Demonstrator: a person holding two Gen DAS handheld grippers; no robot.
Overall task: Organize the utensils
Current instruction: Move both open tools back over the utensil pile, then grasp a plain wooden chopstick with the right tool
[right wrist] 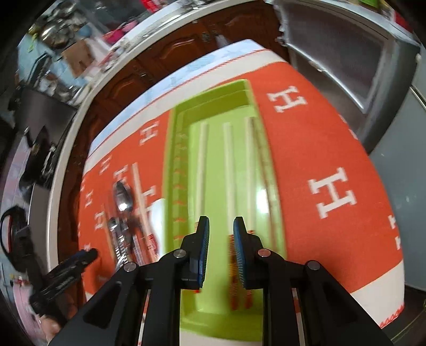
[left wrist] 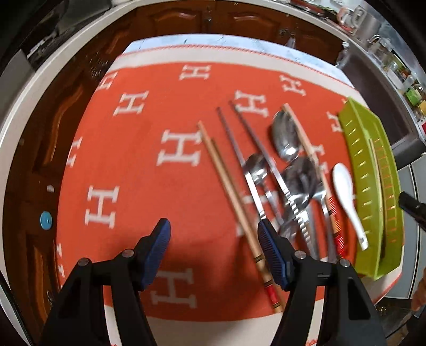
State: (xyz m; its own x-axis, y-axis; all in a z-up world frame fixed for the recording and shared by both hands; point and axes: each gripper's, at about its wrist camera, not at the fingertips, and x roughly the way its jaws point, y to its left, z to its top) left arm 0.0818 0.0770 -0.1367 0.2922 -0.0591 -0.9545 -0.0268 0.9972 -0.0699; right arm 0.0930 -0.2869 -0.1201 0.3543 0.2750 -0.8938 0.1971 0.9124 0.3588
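Orange cloth (left wrist: 165,111) before brown cabinet doors (left wrist: 173,18)

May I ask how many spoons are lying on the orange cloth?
4: metal spoons overlapping in the pile; a white spoon beside the green tray. More may be hidden.

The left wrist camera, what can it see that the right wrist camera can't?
Only the left wrist view shows the whole wooden chopsticks and metal chopsticks on the orange cloth, between open fingers. Only the right wrist view looks down inside the green tray, where pale chopsticks lie. Both show the tray, cloth, steel spoons and white spoon.
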